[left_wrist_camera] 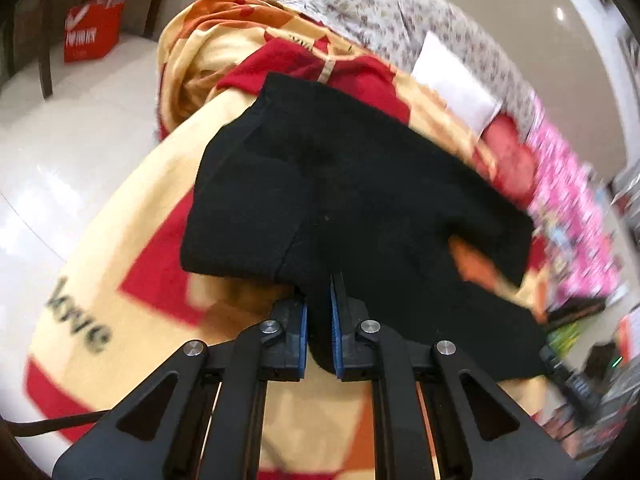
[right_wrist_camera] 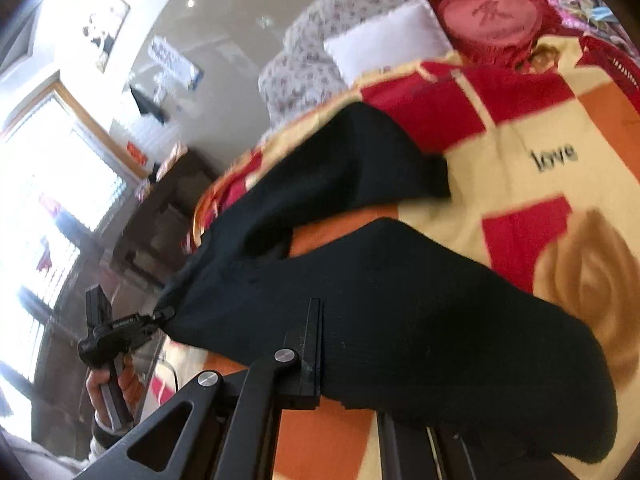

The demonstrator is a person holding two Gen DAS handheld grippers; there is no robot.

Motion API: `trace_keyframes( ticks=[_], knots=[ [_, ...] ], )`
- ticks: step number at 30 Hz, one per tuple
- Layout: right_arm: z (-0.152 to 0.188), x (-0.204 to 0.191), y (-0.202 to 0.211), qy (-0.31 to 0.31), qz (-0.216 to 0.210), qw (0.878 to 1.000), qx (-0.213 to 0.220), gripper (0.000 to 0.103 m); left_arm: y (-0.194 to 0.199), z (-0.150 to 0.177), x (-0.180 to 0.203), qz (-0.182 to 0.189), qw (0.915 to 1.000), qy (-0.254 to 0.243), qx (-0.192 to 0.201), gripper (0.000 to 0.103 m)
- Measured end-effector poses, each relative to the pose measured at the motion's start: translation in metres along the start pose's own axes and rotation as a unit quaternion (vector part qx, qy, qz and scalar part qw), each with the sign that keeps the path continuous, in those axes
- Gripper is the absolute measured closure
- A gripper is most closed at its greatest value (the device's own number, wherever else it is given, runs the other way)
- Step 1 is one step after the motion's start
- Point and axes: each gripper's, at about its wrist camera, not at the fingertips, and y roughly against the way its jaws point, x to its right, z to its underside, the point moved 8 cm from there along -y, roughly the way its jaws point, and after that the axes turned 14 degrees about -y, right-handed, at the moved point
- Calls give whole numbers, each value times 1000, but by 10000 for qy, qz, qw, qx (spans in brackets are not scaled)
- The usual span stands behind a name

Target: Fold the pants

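Black cloth fills the near part of both views: the pants (left_wrist_camera: pixel 360 200) lie spread on a blanket (left_wrist_camera: pixel 132 248) of cream, red and orange squares, and each of the two tongs has a pinch of them. In the left wrist view the left gripper (left_wrist_camera: pixel 319 320) has its blue-lined jaws closed on a bunched fold at the near edge of the pants, the fabric squeezed between the pads. In the right wrist view the right gripper (right_wrist_camera: pixel 360 360) is mostly buried under the cloth; one black finger (right_wrist_camera: pixel 310 344) shows, the other is covered, and the jaws are closed on the pants draped over them. Off to the left in that view the left gripper (right_wrist_camera: pixel 164 314) nips the far edge of the same cloth, with a hand (right_wrist_camera: pixel 108 384) on its handle. Further along the blanket the word "love" (right_wrist_camera: pixel 554 158) is printed in dark letters. Beyond that lie a white pillow (right_wrist_camera: pixel 388 40) and a red heart-shaped cushion (right_wrist_camera: pixel 492 20) bearing a character too blurred to read. On the floor stands a red bag (left_wrist_camera: pixel 93 28) with white lettering that cannot be made out.
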Motion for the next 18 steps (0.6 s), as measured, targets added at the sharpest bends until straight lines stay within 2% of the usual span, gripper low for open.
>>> trace_keyframes(
  ticks=[2,4,5,6,7,8,10,12,14,15,17,18],
  knots=[
    [12,16,-4,30,398,9991,-141,94,-2,13,-4,-370,9990,-197,-134,90],
    [19,37,-4,-233,621,9976,-196,91,-1,21,-9,-368,9991,-133,-189,89],
    [21,46,-1,-458,553,9972,-199,89,2,23,-13,-344,9992,-50,-178,89],
    [20,59,6,-776,417,9961,-94,81,7,23,-17,-344,9993,7,-131,89],
    [17,67,11,-933,401,9948,0,67,11,23,-21,-390,9992,32,-78,89],
    [14,76,17,-1134,406,9926,134,63,17,22,-25,-532,9986,23,0,89],
    [5,95,27,-1510,339,9872,373,62,26,19,-31,-847,9963,-72,100,89],
    [-9,106,31,-1520,470,9856,575,63,31,17,-32,-913,9957,-103,126,89],
    [-15,109,37,-1351,1022,9826,764,64,37,14,-32,-866,9960,-74,193,89],
    [-20,111,44,-1133,1584,9766,908,63,39,12,-31,-855,9961,-79,223,89],
    [-31,118,59,-696,2601,9552,1232,63,38,7,-26,-834,9961,-171,231,82],
    [-37,112,65,-523,2764,9501,1350,63,37,6,-22,-801,9963,-225,219,78]
  ],
)
